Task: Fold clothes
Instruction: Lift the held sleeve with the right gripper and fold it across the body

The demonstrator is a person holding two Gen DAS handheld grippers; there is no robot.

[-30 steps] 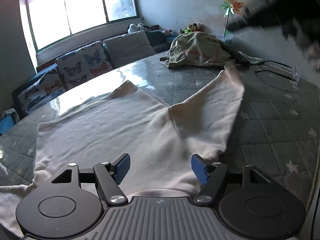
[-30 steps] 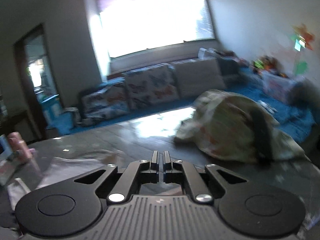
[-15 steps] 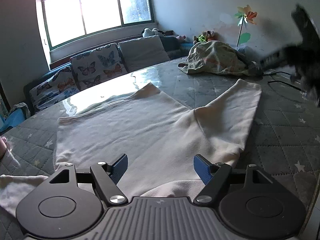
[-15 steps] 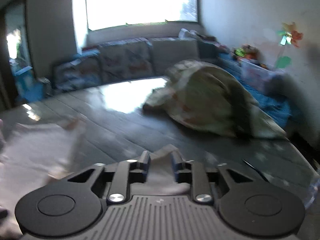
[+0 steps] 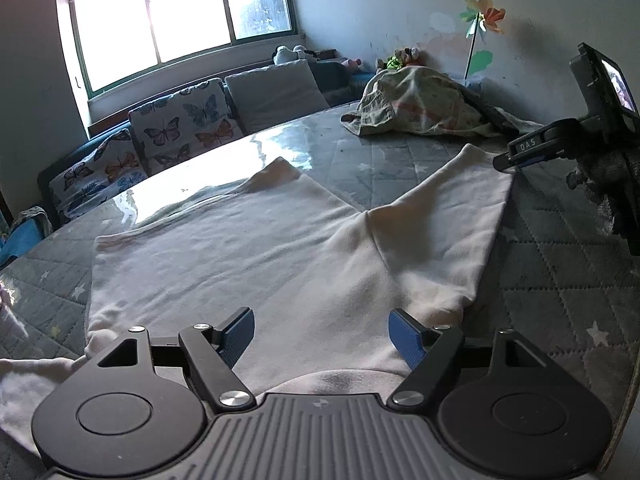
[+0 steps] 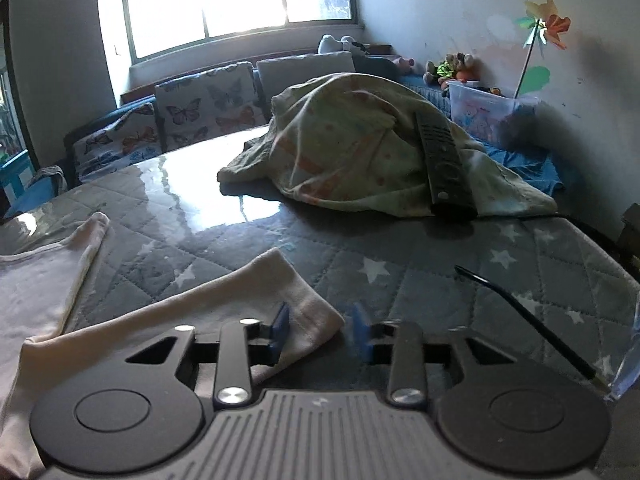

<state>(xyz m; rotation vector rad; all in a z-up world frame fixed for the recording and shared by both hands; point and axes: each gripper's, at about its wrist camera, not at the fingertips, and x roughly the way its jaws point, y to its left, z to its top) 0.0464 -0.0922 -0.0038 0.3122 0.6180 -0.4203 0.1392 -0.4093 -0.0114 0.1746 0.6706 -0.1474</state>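
Right gripper (image 6: pixel 320 330) has dropped to the sleeve cuff (image 6: pixel 316 312), jaws closing, "DAS" label (image 5: pixel 527 145)

Left gripper (image 5: pixel 321 330) pointed forward and downward, jaws standing wide apart, blue pads (image 5: pixel 404 336) facing each other with clear space between; nothing pressed between them. Right gripper (image 6: pixel 320 334) likewise angled downward, low over the surface. Its jaws were closing, still parted in the right wrist view, the right-hand pad blurred. Left-hand pad (image 6: pixel 280 330) lay against fabric; the right one stood clear of it. Seen from the left wrist, the right gripper's fingers (image 5: pixel 532 148) reached in from the far right, with a gloved hand behind.
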